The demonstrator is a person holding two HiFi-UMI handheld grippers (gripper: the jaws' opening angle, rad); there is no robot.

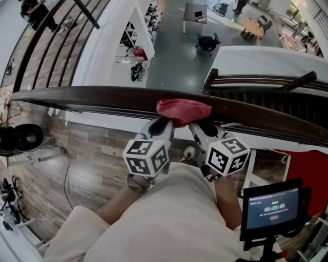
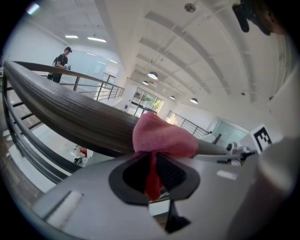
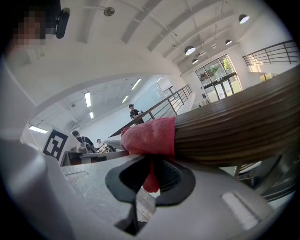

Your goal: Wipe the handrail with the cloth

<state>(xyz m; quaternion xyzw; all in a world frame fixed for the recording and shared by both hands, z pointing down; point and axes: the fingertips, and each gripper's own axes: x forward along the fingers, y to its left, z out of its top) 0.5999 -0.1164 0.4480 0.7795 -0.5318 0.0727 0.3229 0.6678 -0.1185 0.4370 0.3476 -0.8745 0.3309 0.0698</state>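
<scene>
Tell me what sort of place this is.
Probably an upper gallery in an open office building: the handrail overlooks a lower floor with desks and a chair. More railings ring the hall.

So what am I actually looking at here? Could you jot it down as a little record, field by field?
Place: an upper floor, looking down over a dark wooden handrail into a hall below
Item: a red cloth draped over the top of the handrail
Left side: left hand-held gripper, jaws closed on a fold of the cloth
Right side: right hand-held gripper, jaws closed on another fold, close beside the left one
Who: a person holding one in each hand
Nearby: a small screen at lower right
</scene>
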